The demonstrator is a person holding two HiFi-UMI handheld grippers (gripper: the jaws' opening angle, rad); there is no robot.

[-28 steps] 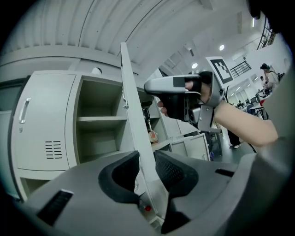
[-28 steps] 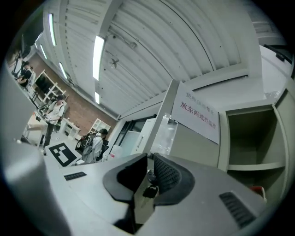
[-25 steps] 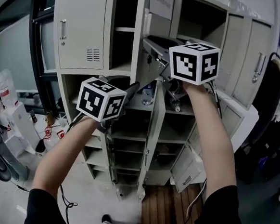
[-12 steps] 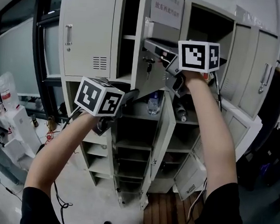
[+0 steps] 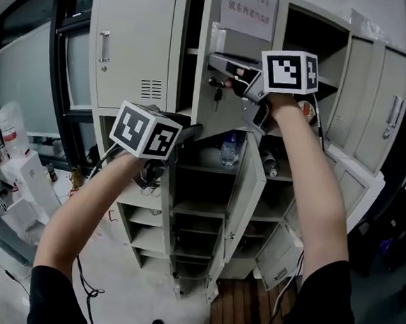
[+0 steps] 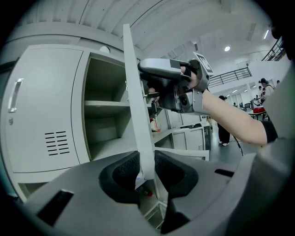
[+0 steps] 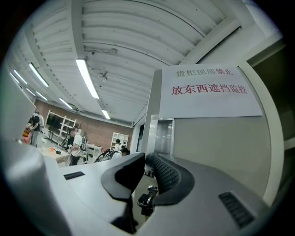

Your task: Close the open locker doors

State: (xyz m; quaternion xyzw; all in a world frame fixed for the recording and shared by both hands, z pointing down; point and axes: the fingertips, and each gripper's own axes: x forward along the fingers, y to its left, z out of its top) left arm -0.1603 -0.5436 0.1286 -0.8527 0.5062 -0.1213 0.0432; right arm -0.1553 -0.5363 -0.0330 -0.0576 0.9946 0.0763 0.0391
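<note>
The locker bank (image 5: 130,61) has one upper door (image 6: 135,101) standing out square to its front, long axis upright, free edge towards the person. Over the past second the left gripper (image 6: 146,170) has tightened onto that edge low down. The right gripper (image 7: 147,173) pinches it just above the hanging key (image 7: 148,199). With both holds set, I judge the swing shut can begin

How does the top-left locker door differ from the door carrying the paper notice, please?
The top-left door is shut flush; the notice door stands open, its edge clamped by the left gripper and right gripper. The top-left door shows a handle and vent slits; the notice door carries a paper sheet and a key. Both are pale metal.
</note>
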